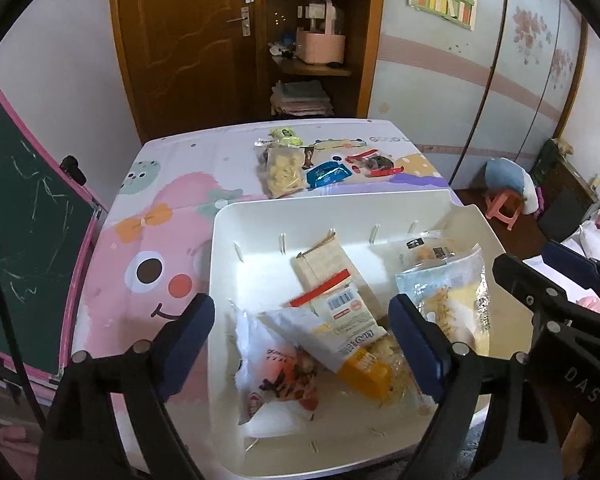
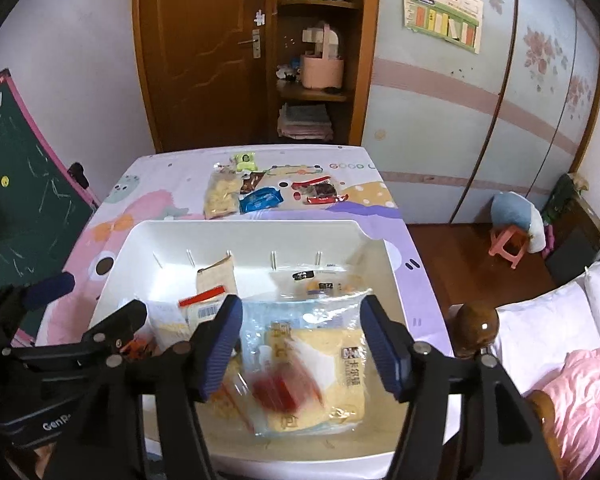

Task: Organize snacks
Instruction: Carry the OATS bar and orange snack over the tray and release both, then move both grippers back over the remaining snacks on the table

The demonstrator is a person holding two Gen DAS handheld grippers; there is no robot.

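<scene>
Partway: white plastic bin (image 2: 244, 236) at frame centre holds several snack packets; four foil and clear packets (image 2: 260, 196) remain on counter above; both tools (image 1: 300, 344) (image 2: 300, 344) apart, empty
</scene>
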